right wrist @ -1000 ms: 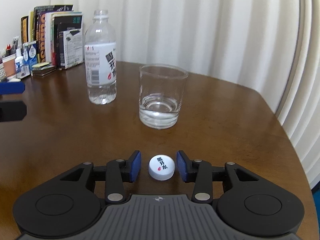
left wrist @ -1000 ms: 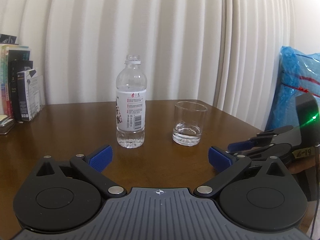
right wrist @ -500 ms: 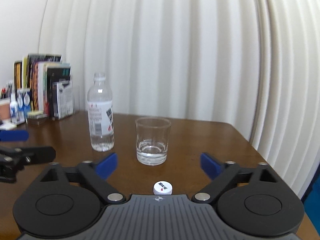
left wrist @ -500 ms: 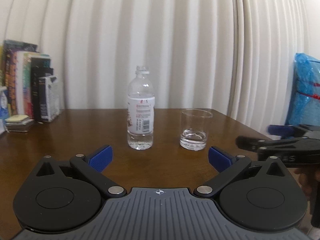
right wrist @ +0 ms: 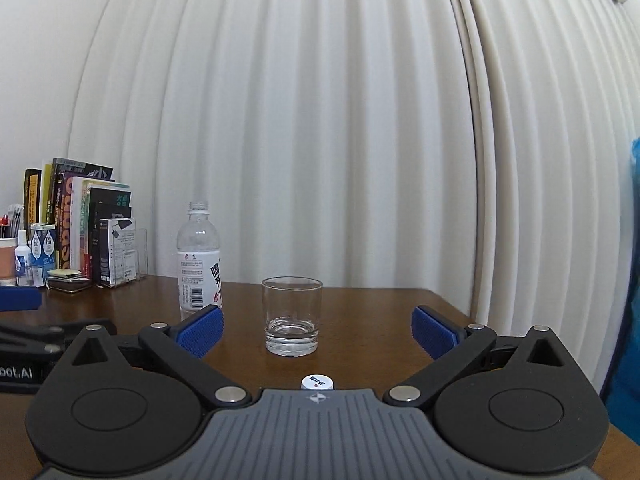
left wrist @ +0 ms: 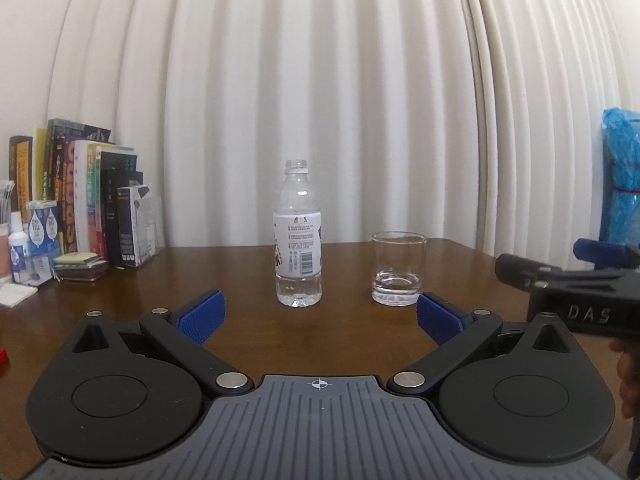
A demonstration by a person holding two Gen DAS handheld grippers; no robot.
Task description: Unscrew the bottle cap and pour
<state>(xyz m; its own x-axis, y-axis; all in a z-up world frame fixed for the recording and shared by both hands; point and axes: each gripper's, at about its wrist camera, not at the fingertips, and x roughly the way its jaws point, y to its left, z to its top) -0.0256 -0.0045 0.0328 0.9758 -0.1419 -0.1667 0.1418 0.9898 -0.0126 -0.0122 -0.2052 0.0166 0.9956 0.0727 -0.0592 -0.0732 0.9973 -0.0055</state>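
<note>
A clear plastic bottle with a white label stands upright and uncapped on the brown table, with a little water at its bottom; it also shows in the right wrist view. A glass tumbler with a little water stands to its right, also in the right wrist view. The white cap lies on the table just in front of my right gripper's body. My left gripper is open and empty, well back from the bottle. My right gripper is open and empty, back from the glass.
Books and small bottles stand at the table's back left. White pleated curtains hang behind. A blue plastic bag is at the right. The right gripper's body shows at the left view's right edge.
My right gripper opened wide, let go of the cap on the table and pulled back. My left gripper also drew back and rose from the bottle and glass.
</note>
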